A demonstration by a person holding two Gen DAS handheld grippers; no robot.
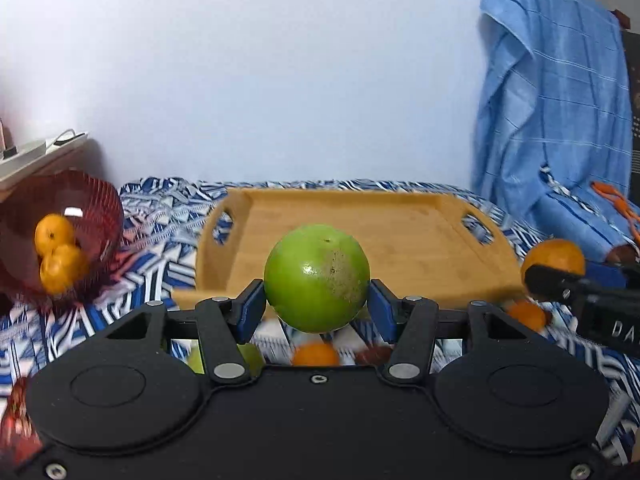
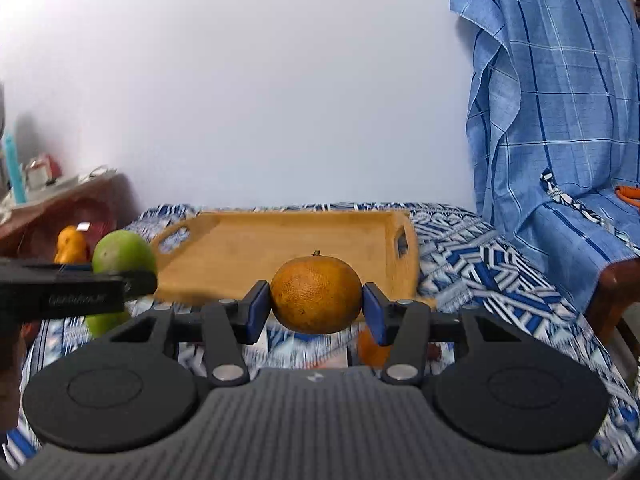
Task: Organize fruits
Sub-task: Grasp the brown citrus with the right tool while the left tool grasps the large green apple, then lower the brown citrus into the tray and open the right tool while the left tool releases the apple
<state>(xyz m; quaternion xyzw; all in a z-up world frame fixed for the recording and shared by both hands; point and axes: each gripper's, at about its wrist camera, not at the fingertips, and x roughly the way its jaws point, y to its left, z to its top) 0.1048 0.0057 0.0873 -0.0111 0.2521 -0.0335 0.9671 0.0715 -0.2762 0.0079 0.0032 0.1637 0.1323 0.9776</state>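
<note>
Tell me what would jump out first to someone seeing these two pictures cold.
A green citrus fruit is clamped between the left gripper's blue fingers, lifted in front of an empty wooden tray. The right gripper holds an orange the same way. At far left, a red mesh bag with more oranges lies on the blue patterned cloth.

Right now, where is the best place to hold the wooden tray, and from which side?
Grip the wooden tray at a cut-out handle in one short end wall, coming from that end. The slot lets one finger pass through, and the wall is thin enough to pinch.
</note>
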